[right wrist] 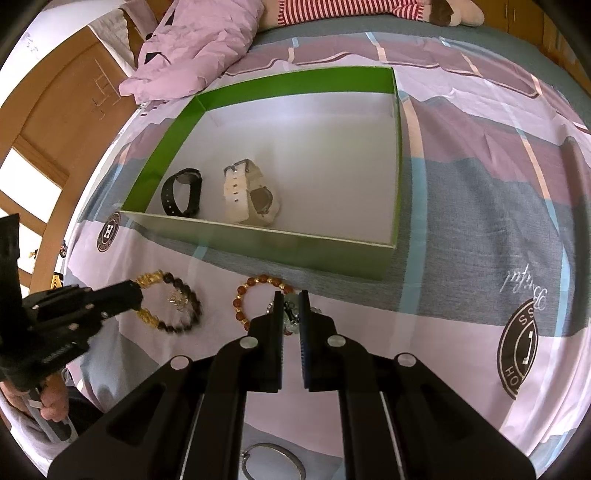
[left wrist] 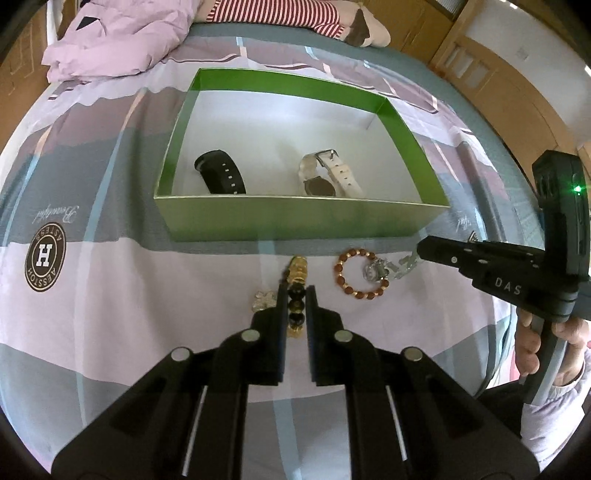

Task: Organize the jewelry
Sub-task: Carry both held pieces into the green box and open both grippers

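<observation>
A green box (left wrist: 295, 218) (right wrist: 266, 247) sits on the bed with a black watch (left wrist: 221, 171) (right wrist: 184, 192) and a white watch (left wrist: 332, 173) (right wrist: 247, 195) inside. My left gripper (left wrist: 296, 291) (right wrist: 138, 295) is shut on a black-and-gold bead bracelet (left wrist: 296, 273) (right wrist: 173, 306), which hangs from its tips just above the sheet. A small silver charm (left wrist: 264, 299) (right wrist: 177, 299) lies by it. My right gripper (right wrist: 291, 295) (left wrist: 421, 253) is shut on a silver and pale-green charm piece (right wrist: 291, 317) (left wrist: 375, 269) lying across a brown bead bracelet (left wrist: 360, 273) (right wrist: 255, 291).
A silver bangle (right wrist: 273, 461) lies on the sheet under my right gripper. A pink quilt (left wrist: 118, 37) (right wrist: 199, 44) and a striped plush toy (left wrist: 280, 13) lie behind the box. Wooden furniture (left wrist: 498, 74) borders the bed. A hand (left wrist: 532, 347) holds the right gripper's handle.
</observation>
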`<act>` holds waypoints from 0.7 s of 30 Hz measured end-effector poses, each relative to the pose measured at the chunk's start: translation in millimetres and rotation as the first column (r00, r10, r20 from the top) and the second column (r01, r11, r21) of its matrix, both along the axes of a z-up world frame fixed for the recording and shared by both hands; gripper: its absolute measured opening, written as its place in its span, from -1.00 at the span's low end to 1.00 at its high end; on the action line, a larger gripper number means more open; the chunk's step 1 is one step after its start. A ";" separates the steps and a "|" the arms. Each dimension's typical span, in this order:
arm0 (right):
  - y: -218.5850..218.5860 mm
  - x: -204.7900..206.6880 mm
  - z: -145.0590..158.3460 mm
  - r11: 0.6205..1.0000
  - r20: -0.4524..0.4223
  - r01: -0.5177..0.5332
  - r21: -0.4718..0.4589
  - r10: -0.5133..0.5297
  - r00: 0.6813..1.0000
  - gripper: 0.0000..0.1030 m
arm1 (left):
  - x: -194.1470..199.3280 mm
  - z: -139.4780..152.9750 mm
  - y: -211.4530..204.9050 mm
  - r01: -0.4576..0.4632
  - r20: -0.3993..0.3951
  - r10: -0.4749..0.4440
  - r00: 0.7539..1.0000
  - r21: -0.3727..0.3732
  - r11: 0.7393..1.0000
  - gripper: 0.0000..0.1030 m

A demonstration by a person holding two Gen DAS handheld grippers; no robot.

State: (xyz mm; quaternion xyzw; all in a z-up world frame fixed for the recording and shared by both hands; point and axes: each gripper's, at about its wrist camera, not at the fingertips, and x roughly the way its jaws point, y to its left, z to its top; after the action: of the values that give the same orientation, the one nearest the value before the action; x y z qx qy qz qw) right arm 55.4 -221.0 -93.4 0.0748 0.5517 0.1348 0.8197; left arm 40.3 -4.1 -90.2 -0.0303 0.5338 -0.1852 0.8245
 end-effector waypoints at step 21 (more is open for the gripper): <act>10.5 -19.5 71.2 0.991 0.231 -0.068 0.114 0.040 0.972 -0.85 | -14.3 81.5 16.8 -0.025 0.166 0.037 0.985 -0.072 0.997 -0.83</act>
State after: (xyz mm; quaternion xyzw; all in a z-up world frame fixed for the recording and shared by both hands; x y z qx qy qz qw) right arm 35.8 -210.6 -22.2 0.0935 0.4465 0.1982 0.8675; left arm 26.0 12.7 -8.7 -0.0514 0.4556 -0.1926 0.8676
